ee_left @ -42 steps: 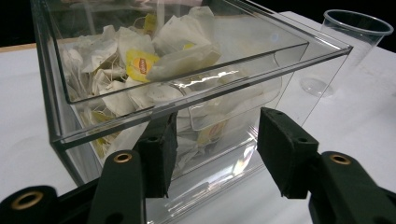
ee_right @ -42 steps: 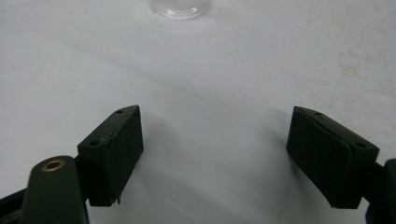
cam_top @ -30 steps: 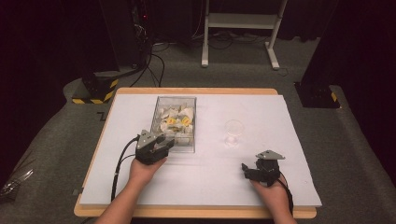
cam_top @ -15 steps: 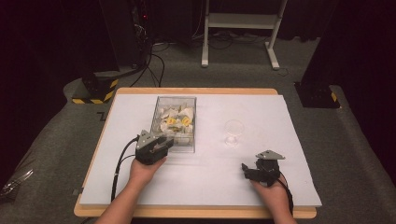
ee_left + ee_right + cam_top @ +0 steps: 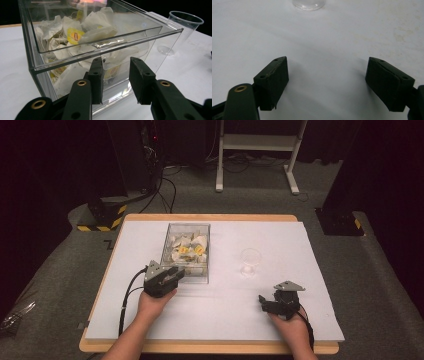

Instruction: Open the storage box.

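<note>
A clear plastic box [image 5: 170, 240] [image 5: 160, 27] holding several white tea bags [image 5: 187, 249] [image 5: 75, 35] with yellow tags stands left of centre on the white table. My left gripper [image 5: 175, 273] [image 5: 116, 67] sits low at the box's near wall. Its jaws have just been closing, a narrow gap remains and nothing is between them. An empty clear plastic cup [image 5: 250, 261] [image 5: 183, 25] [image 5: 308, 3] stands upright to the right of the box. My right gripper [image 5: 272, 299] [image 5: 327, 62] rests near the front right, open wide over bare table, pointing toward the cup.
The white sheet [image 5: 320, 265] covers a wooden tabletop. The box's near wall is directly in front of the left jaws. Beyond the table are dark floor, cables and a white stand [image 5: 255, 142].
</note>
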### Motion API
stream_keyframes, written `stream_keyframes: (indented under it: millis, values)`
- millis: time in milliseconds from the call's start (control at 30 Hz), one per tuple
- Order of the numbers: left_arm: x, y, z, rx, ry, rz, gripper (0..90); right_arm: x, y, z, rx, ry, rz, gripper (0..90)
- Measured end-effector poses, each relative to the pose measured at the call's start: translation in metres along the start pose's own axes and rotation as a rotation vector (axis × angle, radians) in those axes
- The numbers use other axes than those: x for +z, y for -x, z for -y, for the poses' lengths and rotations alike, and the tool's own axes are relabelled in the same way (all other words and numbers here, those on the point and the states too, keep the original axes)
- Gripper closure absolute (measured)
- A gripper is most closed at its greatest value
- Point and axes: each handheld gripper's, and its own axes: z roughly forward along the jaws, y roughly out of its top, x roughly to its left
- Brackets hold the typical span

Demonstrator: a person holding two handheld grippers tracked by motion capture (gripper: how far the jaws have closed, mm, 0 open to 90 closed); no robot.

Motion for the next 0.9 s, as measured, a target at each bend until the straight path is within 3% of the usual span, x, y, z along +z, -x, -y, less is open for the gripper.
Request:
stream_keyframes:
  millis: [900]
  values:
    - [-0.011, 0.003, 0.005, -0.005, 0.01, 0.018, 64.3, 0.0, 0.0, 0.0, 0.0, 0.0, 0.0, 18.8]
